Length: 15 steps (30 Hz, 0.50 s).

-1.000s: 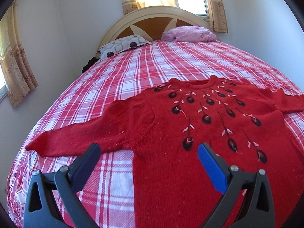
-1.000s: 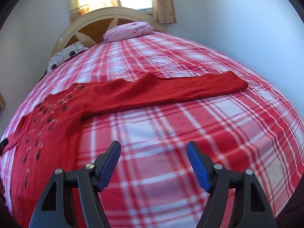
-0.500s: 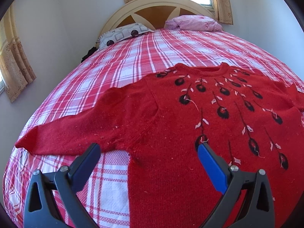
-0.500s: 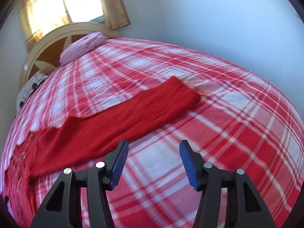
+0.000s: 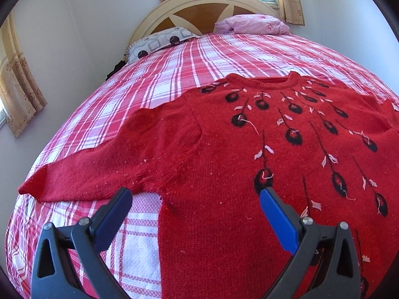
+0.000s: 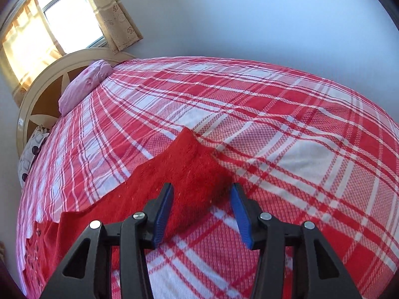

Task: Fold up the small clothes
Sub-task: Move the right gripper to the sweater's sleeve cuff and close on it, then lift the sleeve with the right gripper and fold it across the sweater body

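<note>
A red knit sweater [image 5: 224, 149] with black and white flower stitching lies flat, front up, on the bed, both sleeves spread out. My left gripper [image 5: 194, 199] is open just above the sweater's left armpit and side edge. The left sleeve [image 5: 99, 169] stretches toward the bed's left edge. In the right wrist view the right sleeve [image 6: 184, 172] lies across the bedspread. My right gripper [image 6: 202, 199] is open, with its jaws on either side of the sleeve's cuff end. Neither gripper holds anything.
The bed has a red and white plaid bedspread [image 6: 286, 137]. A patterned pillow [image 5: 159, 42] and a pink pillow [image 5: 251, 23] lie by the cream headboard [image 5: 199, 5]. Walls stand close on both sides, with curtained windows [image 6: 62, 20].
My right gripper has swung right and come down over the sleeve's cuff, and its jaws have narrowed somewhat. My left gripper has moved closer and lower toward the sweater's armpit.
</note>
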Tool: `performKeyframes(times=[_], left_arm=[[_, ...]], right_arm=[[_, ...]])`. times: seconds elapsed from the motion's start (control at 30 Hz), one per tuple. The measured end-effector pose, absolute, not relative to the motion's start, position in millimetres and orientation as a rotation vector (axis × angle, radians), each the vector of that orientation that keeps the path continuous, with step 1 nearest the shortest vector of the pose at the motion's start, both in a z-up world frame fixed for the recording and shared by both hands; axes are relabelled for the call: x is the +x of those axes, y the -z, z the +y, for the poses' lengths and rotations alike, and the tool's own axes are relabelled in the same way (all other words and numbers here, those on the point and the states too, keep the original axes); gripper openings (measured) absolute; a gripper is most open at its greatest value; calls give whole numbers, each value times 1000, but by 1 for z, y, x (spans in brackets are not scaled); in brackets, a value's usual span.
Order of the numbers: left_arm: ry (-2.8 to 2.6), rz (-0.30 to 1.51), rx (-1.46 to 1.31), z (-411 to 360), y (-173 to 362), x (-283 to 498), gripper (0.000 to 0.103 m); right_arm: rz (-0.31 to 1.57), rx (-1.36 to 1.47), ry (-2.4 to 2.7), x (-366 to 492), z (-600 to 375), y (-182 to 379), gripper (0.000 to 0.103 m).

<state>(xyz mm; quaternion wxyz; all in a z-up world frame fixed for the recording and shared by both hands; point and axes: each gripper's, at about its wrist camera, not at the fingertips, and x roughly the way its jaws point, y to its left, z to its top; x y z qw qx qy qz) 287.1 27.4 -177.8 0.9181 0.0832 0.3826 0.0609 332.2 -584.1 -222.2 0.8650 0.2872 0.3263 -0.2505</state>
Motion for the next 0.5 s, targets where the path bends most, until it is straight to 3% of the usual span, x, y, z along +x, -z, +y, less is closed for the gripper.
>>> performKeyframes(times=[0.07, 0.1, 0.17, 0.5], left_arm=[[-125, 789, 175, 26, 179, 288, 103], [-125, 790, 178, 25, 179, 288, 103], [-124, 793, 185, 23, 180, 288, 103], [-116, 800, 170, 24, 181, 289, 103]], right_arm=[[682, 610, 523, 336, -587, 224, 42], [686, 614, 525, 338, -589, 225, 30], [694, 616, 529, 341, -591, 226, 16], [670, 537, 471, 352, -562, 202, 7]])
